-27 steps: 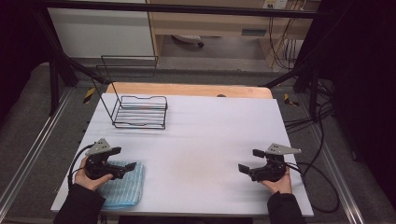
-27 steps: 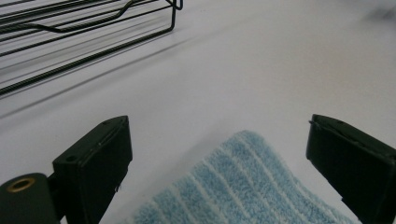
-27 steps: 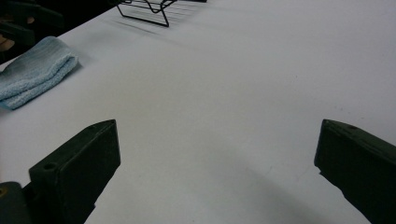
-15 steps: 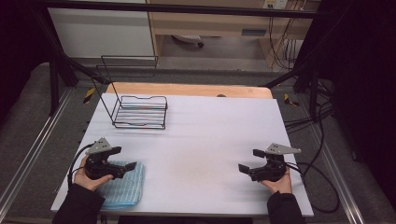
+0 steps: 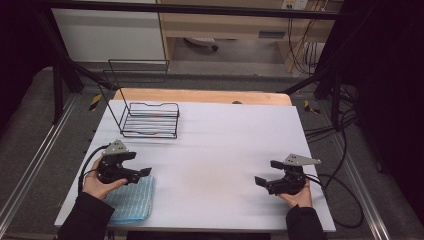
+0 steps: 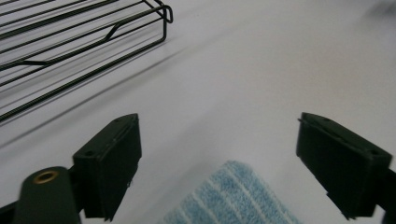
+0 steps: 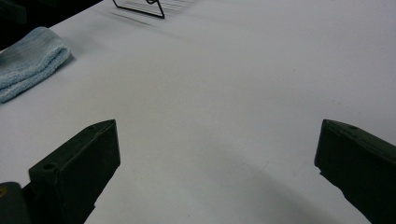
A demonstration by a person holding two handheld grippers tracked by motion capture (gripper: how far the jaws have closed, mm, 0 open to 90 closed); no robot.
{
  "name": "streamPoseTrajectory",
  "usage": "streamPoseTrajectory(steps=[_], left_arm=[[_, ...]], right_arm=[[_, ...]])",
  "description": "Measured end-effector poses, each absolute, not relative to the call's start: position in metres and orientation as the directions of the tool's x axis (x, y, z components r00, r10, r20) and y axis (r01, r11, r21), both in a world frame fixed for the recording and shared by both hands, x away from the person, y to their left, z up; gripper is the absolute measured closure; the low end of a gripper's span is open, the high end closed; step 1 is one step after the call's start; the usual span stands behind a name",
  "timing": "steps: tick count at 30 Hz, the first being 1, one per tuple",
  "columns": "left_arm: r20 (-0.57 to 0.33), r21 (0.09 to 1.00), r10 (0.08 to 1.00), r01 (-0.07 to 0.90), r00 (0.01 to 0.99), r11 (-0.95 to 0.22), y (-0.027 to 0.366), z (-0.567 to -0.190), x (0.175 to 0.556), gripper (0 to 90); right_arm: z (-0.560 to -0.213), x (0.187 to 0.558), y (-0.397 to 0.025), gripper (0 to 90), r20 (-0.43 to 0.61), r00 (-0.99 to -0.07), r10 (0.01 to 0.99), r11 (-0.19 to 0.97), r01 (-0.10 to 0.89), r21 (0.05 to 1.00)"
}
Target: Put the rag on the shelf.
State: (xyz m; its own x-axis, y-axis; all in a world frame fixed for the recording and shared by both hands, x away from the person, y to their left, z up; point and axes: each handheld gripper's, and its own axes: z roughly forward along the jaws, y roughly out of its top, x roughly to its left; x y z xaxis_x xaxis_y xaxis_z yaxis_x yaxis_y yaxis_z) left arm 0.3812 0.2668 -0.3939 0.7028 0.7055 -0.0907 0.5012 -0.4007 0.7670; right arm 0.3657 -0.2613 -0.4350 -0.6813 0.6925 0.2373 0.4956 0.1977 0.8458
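Standing at the table edge: left gripper (image 5: 139,164) held low at the near-left, jaws spread wide, nothing between them, tips just above the folded light-blue striped microfibre cloth (image 5: 131,199). In the left gripper view the cloth (image 6: 233,198) corner sits under the gap, not clamped. Right gripper (image 5: 267,172) near-right, also gaping wide and empty over bare surface, well apart from the cloth. Versus 0.9 s ago: left gripper has edged slightly forward over the cloth; right one unchanged. Black wire rack (image 5: 149,119) sits far-left on the white tabletop (image 5: 225,145). Wooden board edge behind it, dark frame rails, cables on the right floor.
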Motion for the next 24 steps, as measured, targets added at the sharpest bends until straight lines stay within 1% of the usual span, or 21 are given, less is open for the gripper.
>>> streamPoseTrajectory(steps=[4,5,7,8,9,12,14,15,16,17,18,19,24], left_arm=[[-0.099,0.759,0.707,0.512,0.7,-0.402,0.263,-0.4,0.384,21.7],[-0.102,0.752,0.706,0.519,0.701,-0.407,0.263,-0.403,0.384,21.7],[-0.101,0.731,0.705,0.532,0.702,-0.426,0.261,-0.409,0.386,27.1],[-0.102,0.723,0.703,0.538,0.704,-0.433,0.261,-0.412,0.386,27.1],[-0.109,0.706,0.695,0.548,0.71,-0.449,0.26,-0.416,0.387,31.9],[-0.107,0.692,0.69,0.552,0.716,-0.465,0.259,-0.419,0.388,38.3],[-0.111,0.679,0.684,0.557,0.721,-0.478,0.258,-0.423,0.387,40.0],[-0.114,0.671,0.68,0.561,0.724,-0.485,0.257,-0.425,0.387,43.6],[-0.113,0.663,0.678,0.564,0.726,-0.493,0.256,-0.427,0.387,43.6],[-0.11,0.656,0.675,0.563,0.73,-0.502,0.254,-0.428,0.386,46.1],[-0.102,0.649,0.668,0.558,0.737,-0.517,0.253,-0.429,0.386,51.1],[-0.096,0.645,0.666,0.556,0.74,-0.525,0.251,-0.43,0.386,51.1],[-0.07,0.626,0.655,0.544,0.753,-0.559,0.247,-0.433,0.385,60.5]], right_arm=[[-0.435,0.366,-0.261,0.6,0.233,-0.682,0.693,0.203,0.495,0.845],[-0.435,0.366,-0.261,0.6,0.233,-0.682,0.693,0.203,0.495,0.845],[-0.436,0.366,-0.261,0.6,0.236,-0.68,0.695,0.203,0.5,0.842],[-0.436,0.366,-0.261,0.6,0.236,-0.68,0.695,0.203,0.5,0.842],[-0.436,0.366,-0.261,0.7,0.232,-0.68,0.696,0.208,0.5,0.84],[-0.436,0.367,-0.26,0.8,0.23,-0.679,0.697,0.211,0.501,0.84],[-0.436,0.367,-0.26,0.8,0.227,-0.68,0.698,0.215,0.501,0.839],[-0.436,0.366,-0.26,0.9,0.226,-0.679,0.698,0.215,0.5,0.839],[-0.436,0.366,-0.26,0.9,0.226,-0.679,0.698,0.215,0.5,0.839],[-0.436,0.366,-0.26,0.9,0.229,-0.679,0.698,0.212,0.501,0.839],[-0.436,0.366,-0.261,1.0,0.228,-0.678,0.699,0.212,0.5,0.839],[-0.436,0.366,-0.261,1.0,0.228,-0.678,0.699,0.212,0.5,0.839],[-0.437,0.367,-0.26,1.1,0.22,-0.682,0.698,0.225,0.5,0.836]])
